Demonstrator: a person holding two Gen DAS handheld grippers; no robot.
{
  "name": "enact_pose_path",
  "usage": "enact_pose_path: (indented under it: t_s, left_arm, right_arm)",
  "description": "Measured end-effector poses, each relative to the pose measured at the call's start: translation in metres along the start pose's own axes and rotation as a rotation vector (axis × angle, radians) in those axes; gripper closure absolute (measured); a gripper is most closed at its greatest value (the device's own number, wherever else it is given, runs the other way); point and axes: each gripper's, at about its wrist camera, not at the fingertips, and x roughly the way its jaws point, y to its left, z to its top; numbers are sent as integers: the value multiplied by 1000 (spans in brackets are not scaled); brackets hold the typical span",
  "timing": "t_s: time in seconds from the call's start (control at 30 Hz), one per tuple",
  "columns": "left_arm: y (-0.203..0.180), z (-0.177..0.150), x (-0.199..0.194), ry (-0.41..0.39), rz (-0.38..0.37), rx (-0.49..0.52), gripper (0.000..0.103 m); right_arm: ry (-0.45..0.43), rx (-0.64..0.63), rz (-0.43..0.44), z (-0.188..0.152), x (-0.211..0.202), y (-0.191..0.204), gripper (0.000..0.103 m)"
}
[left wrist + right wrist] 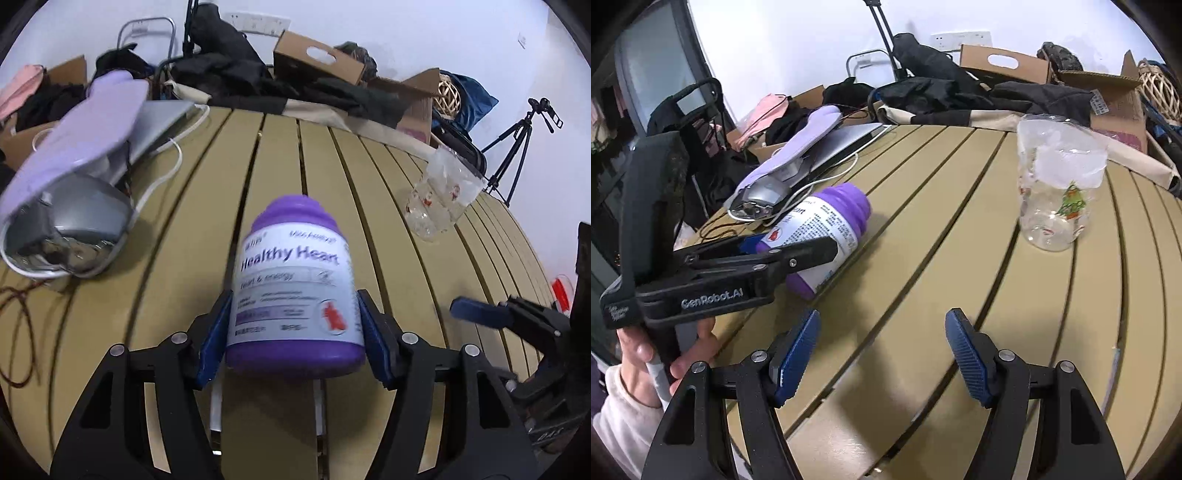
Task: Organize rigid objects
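A purple "Healthy Heart" supplement bottle (295,288) with a white label sits between the blue pads of my left gripper (295,325), which is shut on its lower body. In the right wrist view the bottle (827,225) is tilted, cap pointing away, low over the slatted table (923,258), held by the left gripper (798,254). My right gripper (882,347) is open and empty above the table's near side. A clear plastic jar (1060,184) with Christmas stickers stands upright at the right; it also shows in the left wrist view (439,195).
A lilac case (81,129), a silver laptop (162,122), a shiny silver device (74,229) and white cable lie at the table's left. Dark clothes (295,88) and cardboard boxes (317,59) crowd the far edge. A tripod (517,147) stands beyond the right side.
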Motion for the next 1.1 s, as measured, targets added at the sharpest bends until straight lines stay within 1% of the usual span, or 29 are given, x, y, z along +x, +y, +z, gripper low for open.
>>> enact_pose_path:
  t_s: [0.1, 0.17, 0.2, 0.23, 0.3, 0.33, 0.37, 0.43, 0.47, 0.5, 0.6, 0.67, 0.73, 0.77, 0.83, 0.87, 0.9, 0.93, 0.97, 1.0, 1.03, 1.07, 1.1]
  left_arm:
    - [-3, -2, -2, -13, 24, -6, 43]
    - [1, -3, -7, -32, 30, -17, 43]
    - [3, -4, -12, -56, 22, -26, 43]
    - [5, -6, -20, -102, 0, -33, 43]
    - [6, -8, -36, -193, -55, -18, 44]
    - [3, -9, -43, -225, -71, 0, 43]
    - [0, -9, -49, -250, -98, 24, 43]
    - [-7, -9, -56, -277, -134, 52, 43]
    - [-9, -9, -58, -291, -166, 56, 43]
    - [-12, -9, -60, -292, -197, 62, 43]
    - [-19, -9, -61, -310, -239, 88, 43]
    - [-18, -6, -60, -324, -262, 69, 43]
    - [-15, -2, -58, -321, -273, 41, 43]
    - [-13, 1, -57, -318, -267, 41, 43]
    - [-11, 3, -53, -304, -261, 52, 43]
    - [-11, 6, -50, -288, -247, 70, 42]
    - [-12, 6, -49, -293, -224, 82, 34]
    - [-13, 7, -47, -302, -184, 89, 30]
    - [-15, 8, -44, -295, -166, 96, 30]
    - [-16, 10, -39, -279, -160, 101, 34]
    - [-18, 12, -35, -270, -149, 107, 43]
    - [-19, 15, -29, -258, -124, 102, 43]
    - [-17, 18, -25, -244, -121, 94, 43]
  right_arm:
    - [-26, 30, -13, 4, -6, -9, 28]
    - [-57, 80, 6, 8, -13, -17, 28]
    - [-79, 127, 32, 11, -18, -22, 28]
    - [-90, 164, 60, 13, -20, -25, 28]
    - [-103, 230, 167, 20, -22, -29, 28]
    - [-101, 251, 199, 22, -21, -29, 28]
    - [-85, 273, 256, 28, -18, -29, 28]
    - [-79, 320, 347, 35, -15, -29, 28]
    - [-70, 347, 432, 42, -11, -30, 28]
    - [-59, 362, 474, 46, -8, -30, 28]
    - [-59, 412, 570, 58, -1, -30, 28]
    - [-57, 464, 626, 62, 7, -35, 27]
    - [-49, 503, 653, 64, 16, -43, 35]
    - [-41, 501, 660, 67, 20, -43, 35]
    - [-45, 448, 640, 74, 22, -37, 36]
    - [-57, 365, 576, 79, 17, -28, 36]
    - [-80, 266, 489, 84, 10, -16, 36]
    - [-109, 153, 396, 86, 3, -2, 36]
    - [-130, 32, 305, 88, -3, 14, 36]
    - [-133, -94, 228, 87, -5, 33, 36]
    - [-132, -159, 193, 87, -5, 44, 36]
    - [-131, -218, 165, 87, -4, 53, 36]
    - [-133, -287, 114, 86, -1, 62, 36]
